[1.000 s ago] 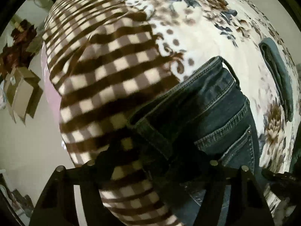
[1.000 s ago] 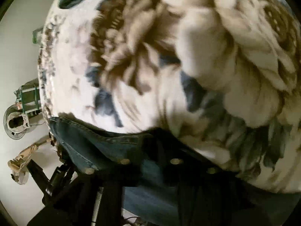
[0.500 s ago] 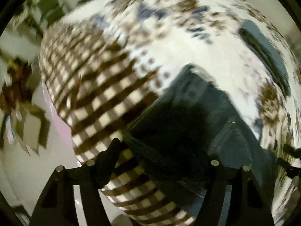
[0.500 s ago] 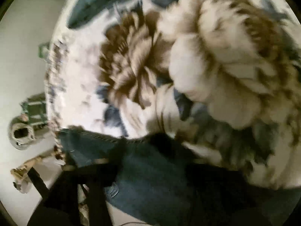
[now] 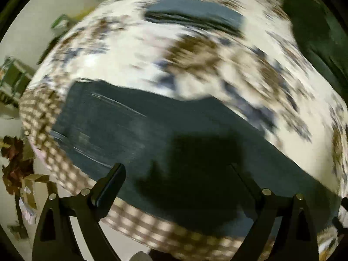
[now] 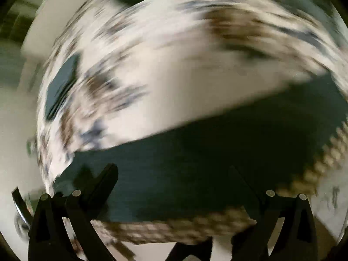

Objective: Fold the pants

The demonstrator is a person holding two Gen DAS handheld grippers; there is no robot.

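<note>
Dark blue jeans [image 5: 152, 134] lie spread flat across the near edge of a bed with a floral blanket [image 5: 217, 69]; they also fill the lower half of the right wrist view [image 6: 206, 163]. My left gripper [image 5: 176, 169] is open and empty, with its fingers wide apart above the jeans. My right gripper [image 6: 174, 171] is open and empty too, above the jeans. Both views are blurred by motion.
A folded dark blue garment [image 5: 195, 15] lies farther back on the bed; it also shows in the right wrist view [image 6: 61, 87]. A brown and cream checked blanket [image 5: 152, 224] runs along the bed's near edge. Cardboard boxes [image 5: 28, 187] sit on the floor at left.
Both grippers have let go of the jeans, opened wide and pulled up and back. The jeans now lie flat on the bed. Both views have swung quickly.
</note>
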